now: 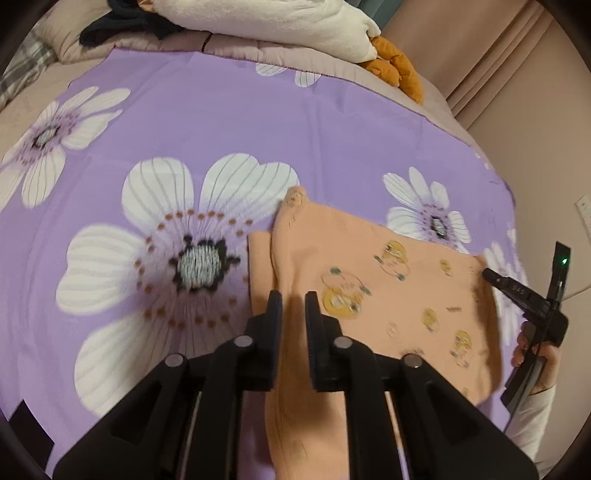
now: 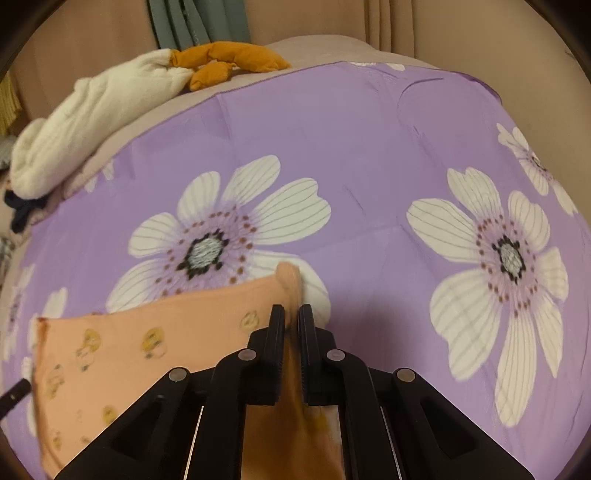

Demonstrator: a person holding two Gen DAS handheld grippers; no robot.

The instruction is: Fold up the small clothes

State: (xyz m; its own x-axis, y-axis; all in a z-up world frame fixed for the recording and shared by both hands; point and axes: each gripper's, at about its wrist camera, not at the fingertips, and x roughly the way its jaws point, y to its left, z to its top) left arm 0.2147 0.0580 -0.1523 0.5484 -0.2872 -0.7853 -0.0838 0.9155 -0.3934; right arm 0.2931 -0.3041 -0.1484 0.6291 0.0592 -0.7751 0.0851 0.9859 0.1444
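Note:
A small peach garment (image 1: 388, 295) with yellow cartoon prints is held stretched just above a purple flowered cloth (image 1: 221, 122). My left gripper (image 1: 293, 299) is shut on the garment's left edge, and fabric runs between its fingers. My right gripper (image 2: 291, 314) is shut on the garment's right edge (image 2: 288, 280), with cloth hanging down between its fingers. The garment (image 2: 147, 347) spreads to the left in the right wrist view. The right gripper also shows at the garment's far edge in the left wrist view (image 1: 487, 275).
The purple cloth (image 2: 369, 147) covers a pinkish-beige bed. A cream plush blanket (image 1: 288, 26), an orange fabric item (image 1: 395, 70) and dark clothing (image 1: 122, 26) lie at the bed's far side. Beige curtains (image 1: 498, 55) hang behind.

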